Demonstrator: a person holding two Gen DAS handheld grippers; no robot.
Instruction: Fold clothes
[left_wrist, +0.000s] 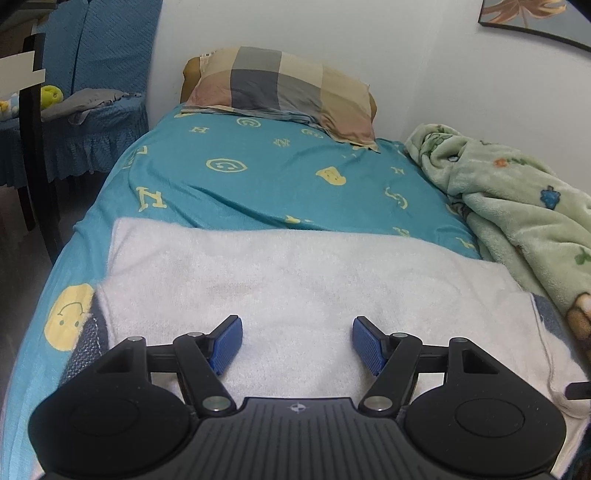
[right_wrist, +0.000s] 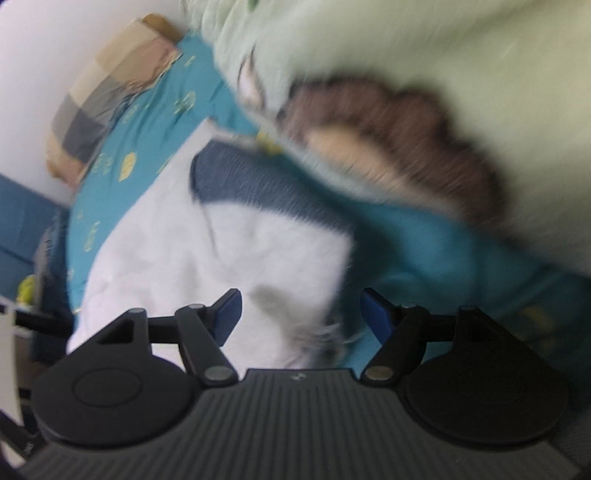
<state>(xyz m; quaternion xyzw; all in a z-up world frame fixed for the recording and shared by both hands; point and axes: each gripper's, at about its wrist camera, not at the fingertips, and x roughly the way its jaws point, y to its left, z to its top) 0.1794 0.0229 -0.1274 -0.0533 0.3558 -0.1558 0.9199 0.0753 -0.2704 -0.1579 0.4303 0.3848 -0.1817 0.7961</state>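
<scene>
White garment (left_wrist: 295, 288) lies flat across the near end of the bed (left_wrist: 280, 184), navy cuffs at both sides, pillow (left_wrist: 280, 88) at the far end and green blanket (left_wrist: 517, 206) bunched beside it on the right. Left hand-held gripper (left_wrist: 297, 345) hovers over the garment, jaws wide apart, nothing between them. Right hand-held gripper (right_wrist: 301, 314) is also spread wide and empty over the garment's (right_wrist: 221, 258) right edge near the navy cuff (right_wrist: 266, 188); that view is motion-blurred.

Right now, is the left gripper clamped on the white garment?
No. The left gripper is open, its blue pads spread apart above the white garment, gripping nothing.
</scene>
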